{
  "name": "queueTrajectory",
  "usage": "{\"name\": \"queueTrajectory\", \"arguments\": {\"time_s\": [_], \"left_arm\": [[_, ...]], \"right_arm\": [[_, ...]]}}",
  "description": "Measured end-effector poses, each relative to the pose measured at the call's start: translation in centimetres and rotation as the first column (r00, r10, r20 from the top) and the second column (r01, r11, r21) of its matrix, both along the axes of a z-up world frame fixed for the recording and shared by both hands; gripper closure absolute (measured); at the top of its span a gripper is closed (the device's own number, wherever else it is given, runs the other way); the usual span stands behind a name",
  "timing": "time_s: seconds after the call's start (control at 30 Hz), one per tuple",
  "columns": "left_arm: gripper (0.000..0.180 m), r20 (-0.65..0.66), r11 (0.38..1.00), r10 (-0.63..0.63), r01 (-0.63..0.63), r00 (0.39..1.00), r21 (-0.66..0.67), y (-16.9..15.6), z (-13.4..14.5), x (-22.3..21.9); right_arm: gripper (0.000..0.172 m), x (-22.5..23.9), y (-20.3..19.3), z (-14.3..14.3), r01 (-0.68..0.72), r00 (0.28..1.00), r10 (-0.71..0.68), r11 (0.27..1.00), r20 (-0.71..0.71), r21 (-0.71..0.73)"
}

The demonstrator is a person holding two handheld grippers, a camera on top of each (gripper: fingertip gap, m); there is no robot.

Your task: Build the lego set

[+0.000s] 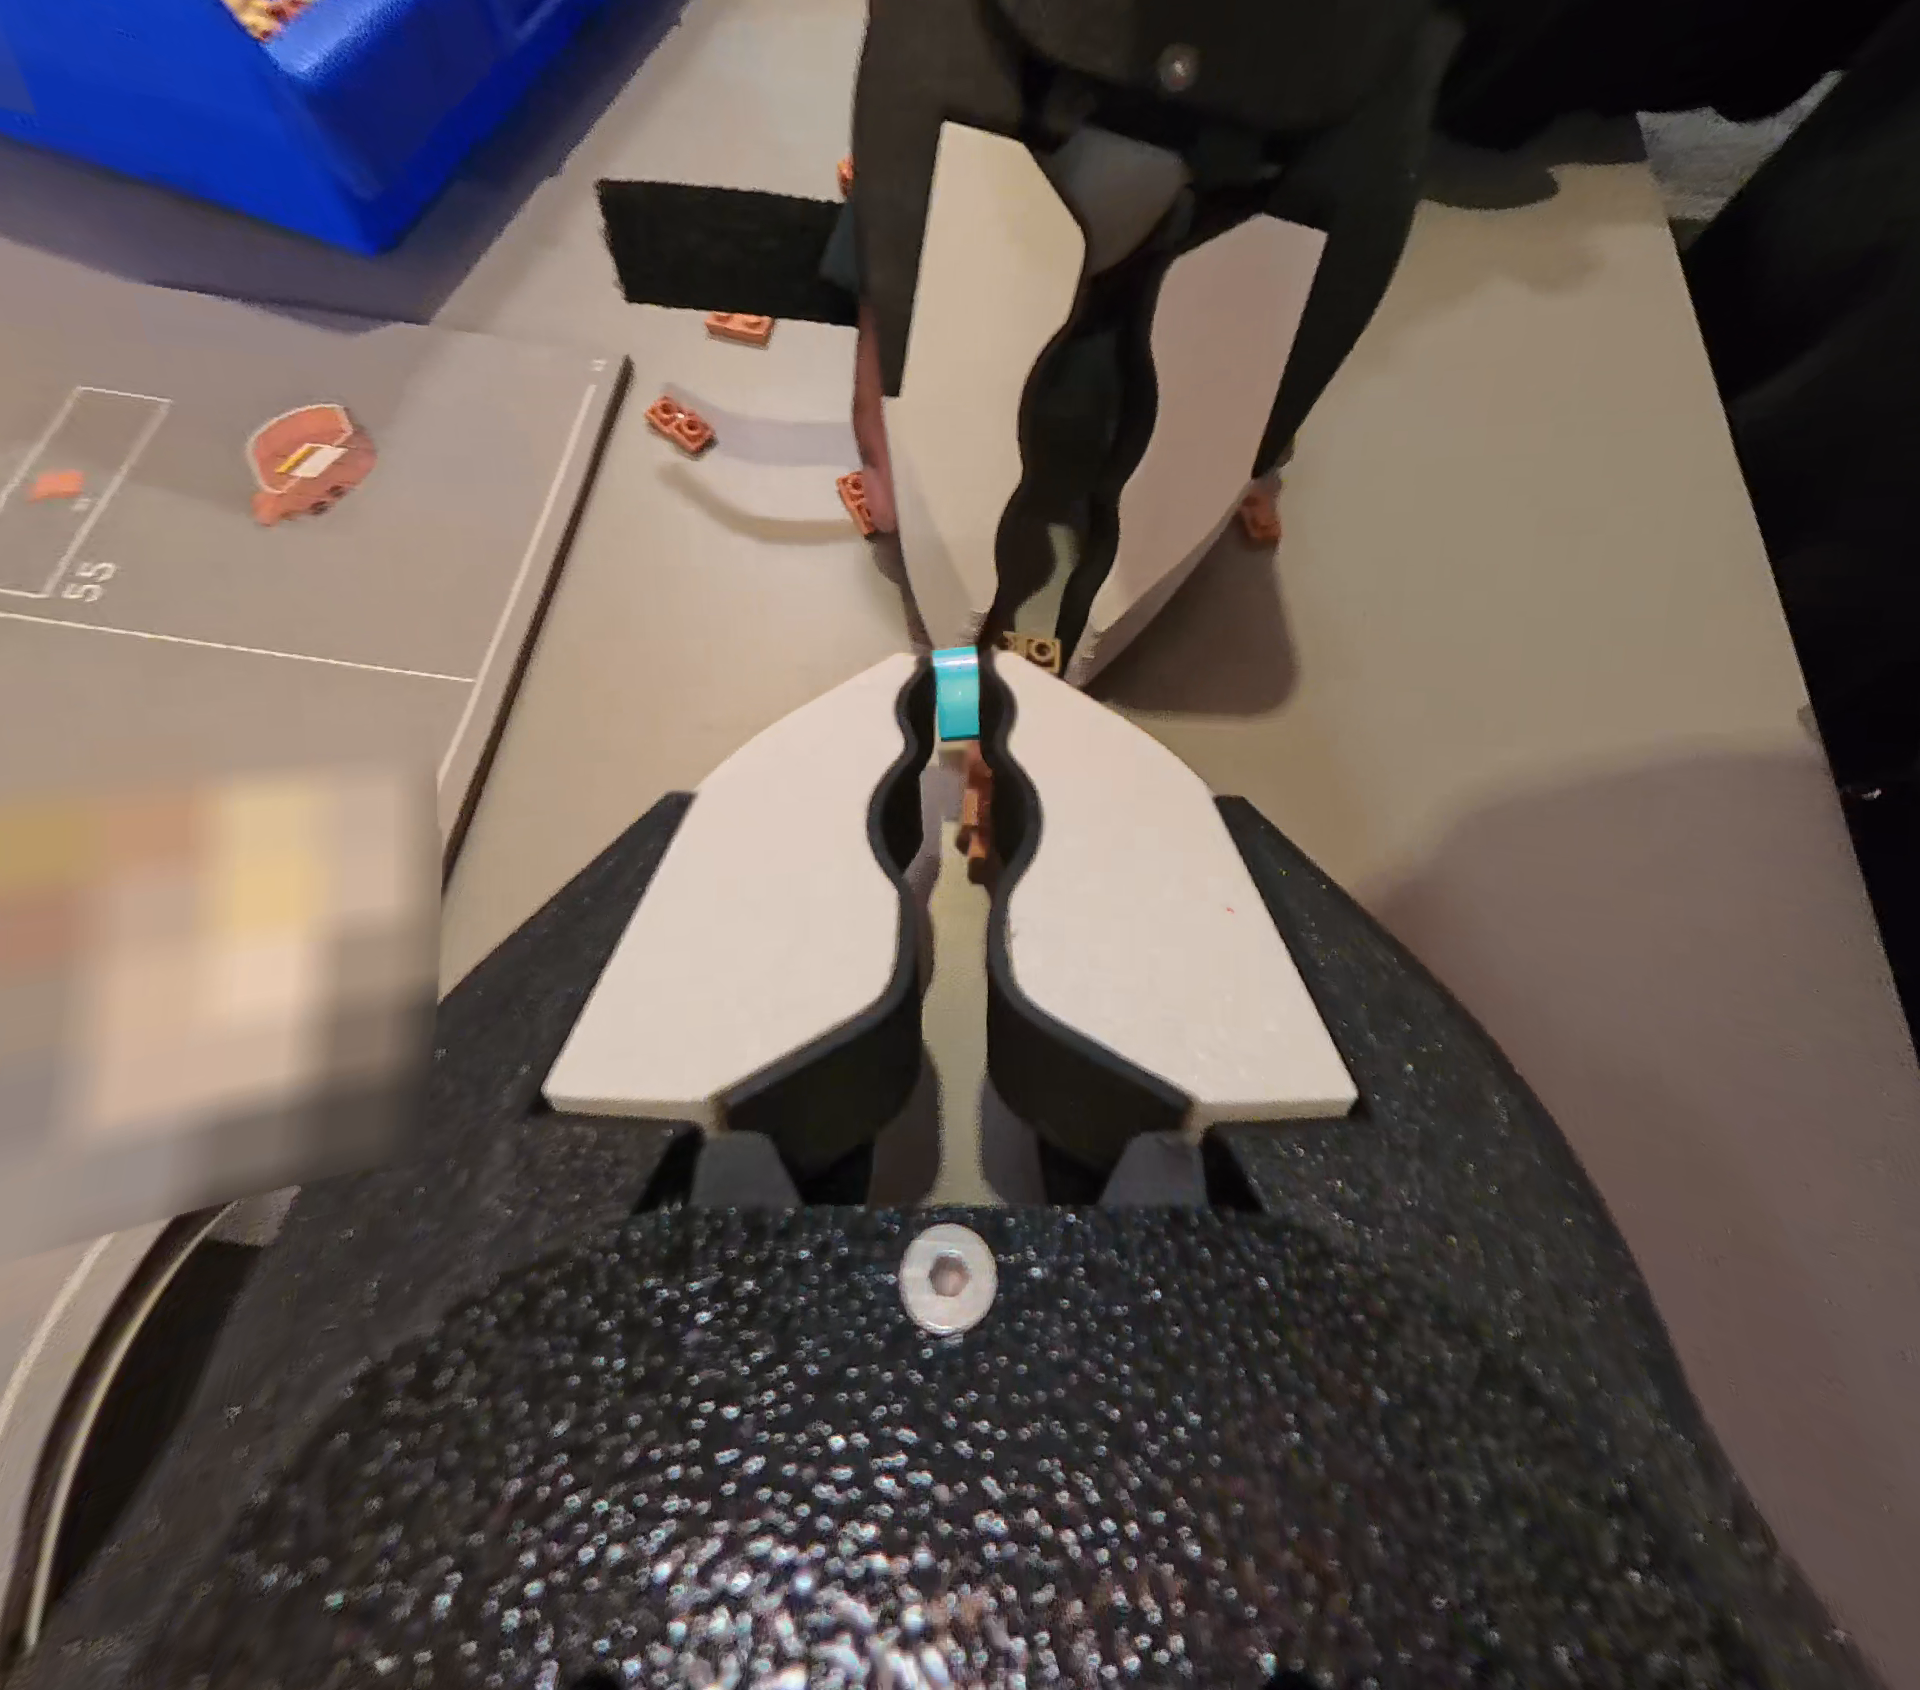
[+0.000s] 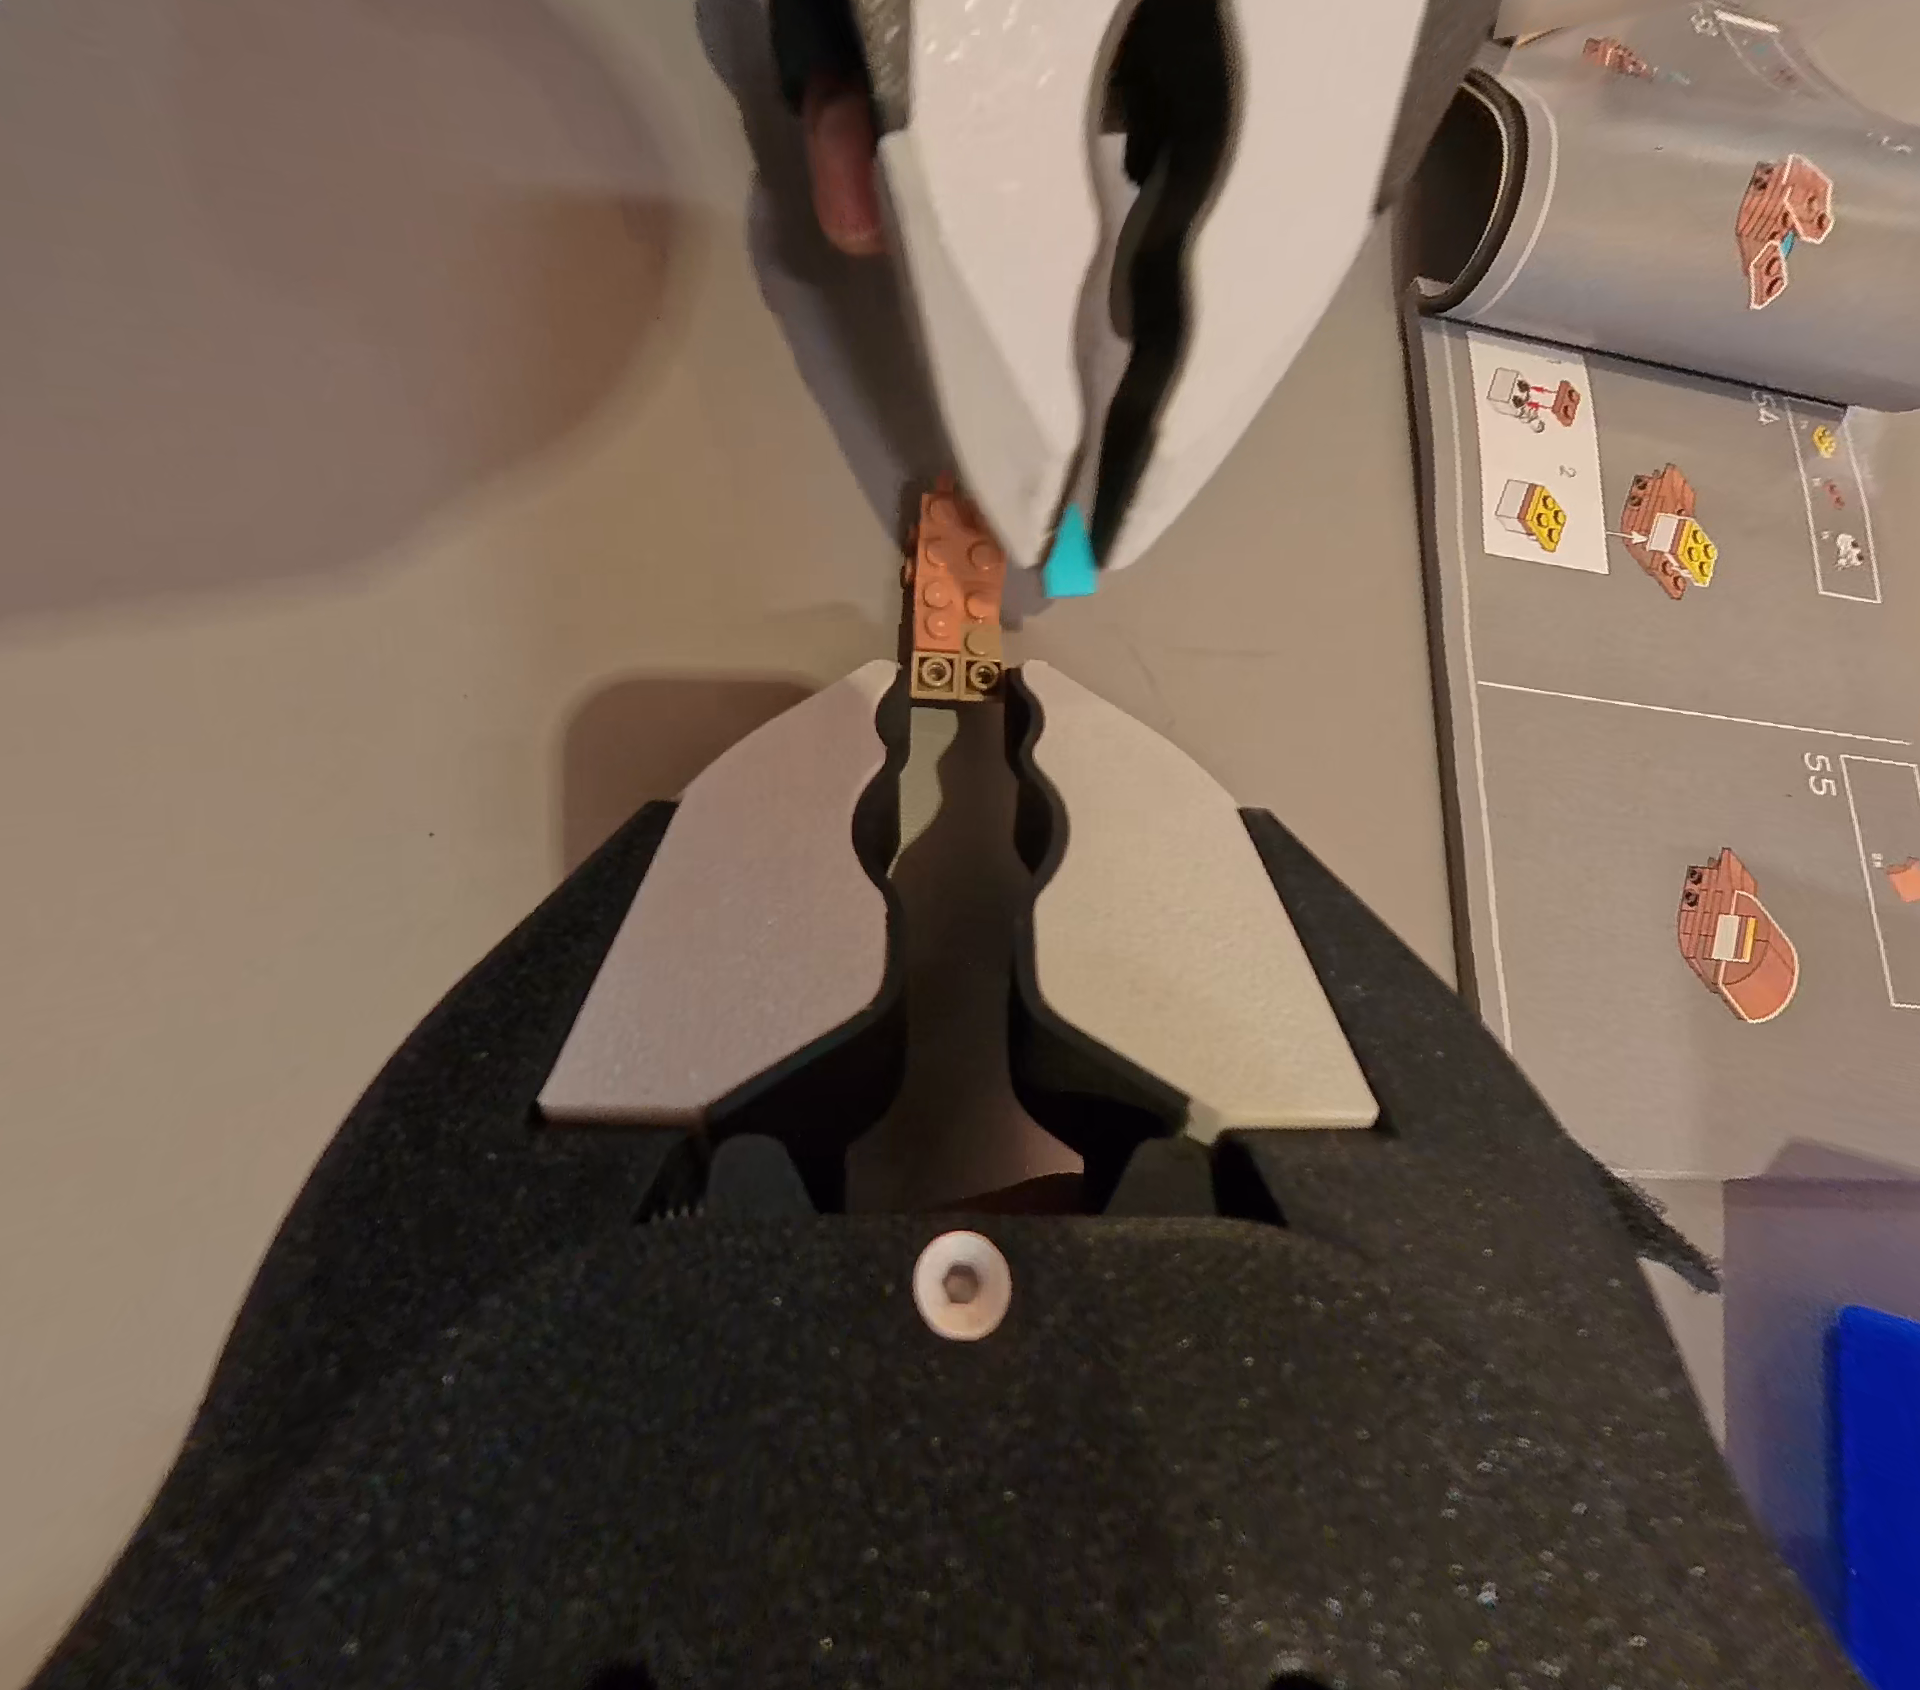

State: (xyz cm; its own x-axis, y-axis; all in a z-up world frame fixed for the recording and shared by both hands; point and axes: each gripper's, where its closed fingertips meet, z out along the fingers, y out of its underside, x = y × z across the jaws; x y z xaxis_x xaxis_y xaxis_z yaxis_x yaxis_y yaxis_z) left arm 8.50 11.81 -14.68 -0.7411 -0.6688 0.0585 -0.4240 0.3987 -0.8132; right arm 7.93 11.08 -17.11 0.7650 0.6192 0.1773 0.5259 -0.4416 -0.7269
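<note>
My left gripper (image 1: 956,666) is shut on a small turquoise piece (image 1: 956,695), pinched at the very fingertips. The same piece (image 2: 1070,562) shows in the right wrist view at the tips of that gripper (image 2: 1070,575), which comes in from above. My right gripper (image 2: 956,676) is shut on a small brick assembly: a tan part (image 2: 956,676) between the tips and a brown studded plate (image 2: 951,570) reaching forward. The turquoise piece hangs just right of the brown plate's studs. In the left wrist view the right gripper (image 1: 1023,643) points down with the tan part (image 1: 1039,651) at its tips.
A blue bin (image 1: 343,113) of brown and tan bricks stands at the far left. An open instruction booklet (image 1: 260,601) (image 2: 1662,705) lies beside the work spot. Loose brown plates (image 1: 681,425) (image 1: 740,326) and a black patch (image 1: 717,248) lie on the grey table (image 1: 1455,601). My two grippers' fingertips are within a few centimetres of each other.
</note>
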Motion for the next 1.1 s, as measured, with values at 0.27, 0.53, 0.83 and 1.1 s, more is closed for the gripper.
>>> {"name": "queueTrajectory", "arguments": {"time_s": [0.27, 0.53, 0.83, 1.1], "left_arm": [[0.173, -0.019, 0.999, -0.034, 0.034, 0.999, 0.032, -0.7, -0.9, -0.4], [0.173, -0.106, 0.987, 0.011, -0.028, 0.994, -0.156, -0.4, 0.1, -0.2], [0.174, -0.289, 0.795, 0.010, -0.183, 0.957, -0.579, 1.4, 2.9, 0.4], [0.173, -0.170, 0.967, 0.178, -0.205, 0.969, -0.154, 3.3, -0.6, 1.0]], "right_arm": [[0.155, 0.0, 0.0, 0.0, 0.000, 1.000, 0.000, 1.000, -0.001, -0.001], [0.155, 0.0, 0.0, 0.0, 0.000, 1.000, 0.000, 1.000, -0.002, -0.001], [0.155, 0.0, 0.0, 0.0, 0.000, 1.000, 0.000, 1.000, -0.002, -0.001], [0.155, 0.0, 0.0, 0.0, 0.000, 1.000, 0.000, 1.000, -0.002, 0.000]]}}
